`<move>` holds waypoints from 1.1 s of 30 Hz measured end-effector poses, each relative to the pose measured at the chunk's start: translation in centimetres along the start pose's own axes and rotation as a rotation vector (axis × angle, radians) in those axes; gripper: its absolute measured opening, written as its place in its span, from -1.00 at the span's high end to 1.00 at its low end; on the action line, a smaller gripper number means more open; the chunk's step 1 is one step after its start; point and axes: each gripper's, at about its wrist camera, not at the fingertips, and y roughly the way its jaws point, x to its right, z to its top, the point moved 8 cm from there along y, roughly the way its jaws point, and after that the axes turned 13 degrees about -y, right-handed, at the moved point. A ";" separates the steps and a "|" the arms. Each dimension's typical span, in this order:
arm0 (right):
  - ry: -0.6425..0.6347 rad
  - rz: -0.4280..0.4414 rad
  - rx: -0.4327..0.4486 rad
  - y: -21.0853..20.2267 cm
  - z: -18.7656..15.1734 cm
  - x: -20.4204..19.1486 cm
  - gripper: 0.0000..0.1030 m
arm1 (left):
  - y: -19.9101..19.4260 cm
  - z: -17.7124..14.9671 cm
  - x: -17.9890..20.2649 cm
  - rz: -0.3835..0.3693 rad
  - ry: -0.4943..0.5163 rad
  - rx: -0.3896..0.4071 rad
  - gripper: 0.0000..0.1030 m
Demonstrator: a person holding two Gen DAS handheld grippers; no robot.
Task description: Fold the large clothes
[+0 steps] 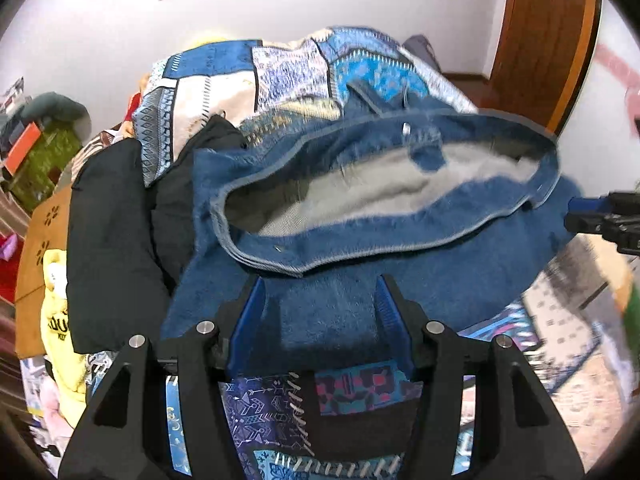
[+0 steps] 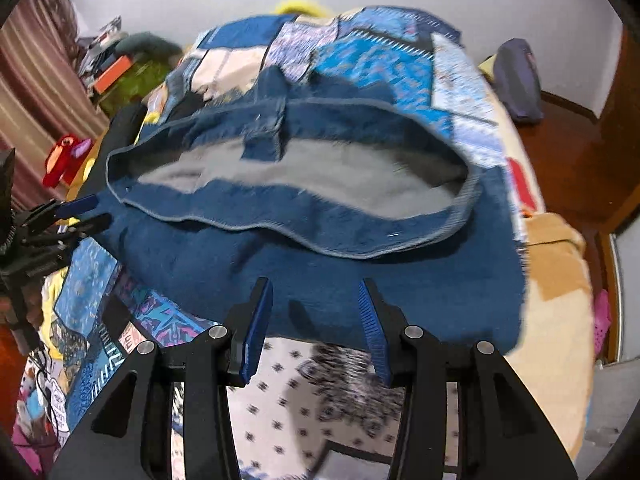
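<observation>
**Left wrist view: denim garment spread on the patchwork bed**

Left wrist footage shows the blue denim garment (image 1: pixel 360 216) laid across the patchwork quilt (image 1: pixel 280 76), its grey-lined waistband gaping open. The left gripper (image 1: pixel 322 304) is seen with fingers apart, straddling the denim's near edge. The right gripper (image 2: pixel 314 308) is likewise spread apart at the hem. A black garment (image 1: pixel 112 240) is piled alongside.

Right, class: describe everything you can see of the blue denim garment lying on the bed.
The blue denim garment looks like fleece-lined jeans: thick dark-blue denim, pale stitched waistband, belt loops, grey fuzzy lining showing inside. Its waist gapes open towards both cameras. It lies spread on the patchwork bedcover, its far side against a black garment. The left gripper and right gripper each have open jaws at its near edge, the cloth between them but not pinched.
</observation>
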 end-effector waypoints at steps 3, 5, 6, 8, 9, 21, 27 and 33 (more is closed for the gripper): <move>-0.001 0.017 -0.021 2.1 0.3 -0.8 0.21 | 2.4 -0.7 0.2 0.005 0.005 -0.031 -0.09; -0.014 0.010 -0.024 3.4 1.0 -0.9 0.20 | 3.6 -0.3 0.1 0.011 0.004 -0.020 -0.10; -0.018 0.004 -0.028 3.8 1.4 -0.8 0.20 | 4.1 0.5 -0.3 0.014 -0.009 -0.005 -0.10; -0.012 -0.001 -0.034 5.0 2.7 -0.3 0.20 | 5.4 2.1 -1.1 0.014 -0.062 0.001 -0.10; -0.008 -0.001 -0.035 5.3 3.2 -0.1 0.20 | 6.2 3.3 -1.7 0.020 -0.095 -0.003 -0.09; 0.090 -0.186 0.173 1.1 12.8 5.8 0.20 | 3.6 15.3 -6.1 0.001 -0.324 0.174 -0.04; 0.003 -0.147 0.143 0.6 10.9 2.1 0.20 | 1.6 12.4 -6.1 0.015 -0.277 0.159 -0.07; -0.118 -0.144 0.072 1.0 7.3 -1.4 0.19 | 0.4 7.0 -6.3 -0.003 -0.296 0.091 -0.28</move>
